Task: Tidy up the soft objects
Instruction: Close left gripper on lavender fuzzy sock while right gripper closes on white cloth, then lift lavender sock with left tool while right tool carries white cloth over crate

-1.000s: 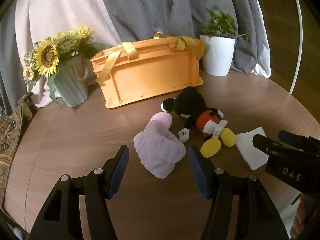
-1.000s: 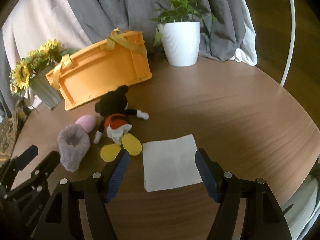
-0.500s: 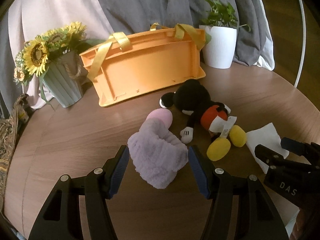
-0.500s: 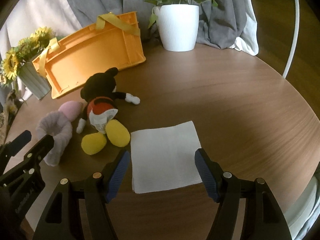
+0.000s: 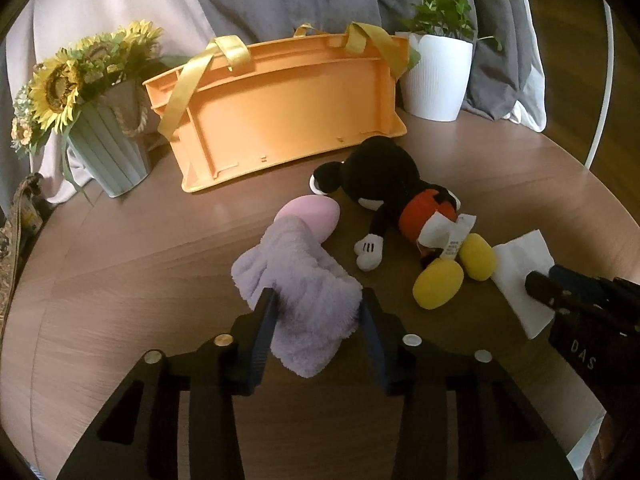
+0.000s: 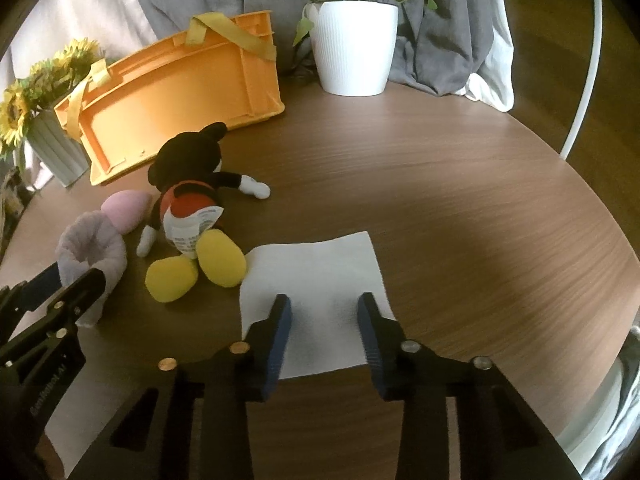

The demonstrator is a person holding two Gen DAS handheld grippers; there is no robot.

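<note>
- Left wrist view: the left gripper [image 5: 318, 312] has narrowed from a wide spread a second ago; its blue-padded jaws now bracket the near end of the fluffy lilac fabric roll [image 5: 298, 284], pads touching or just short of the pile. Firm clamping cannot be confirmed.
- Same view: the lilac roll lies on the round wooden table [image 5: 120, 264], its far end against a pink egg-shaped soft pad [image 5: 314, 216]. Just right lies the black, red and yellow mouse plush toy [image 5: 404, 216], face down.
- Same view: the orange plastic crate with yellow ribbon handles [image 5: 280, 112], tipped on its side, stands behind, apart from the soft items.
- Right wrist view: the right gripper [image 6: 324, 320] has also narrowed and dropped over the flat white paper napkin [image 6: 316, 272]; jaws part-open, astride its near half, nothing held.
- Judgement: both tongs are closing for pickup; nothing lifted yet.
</note>
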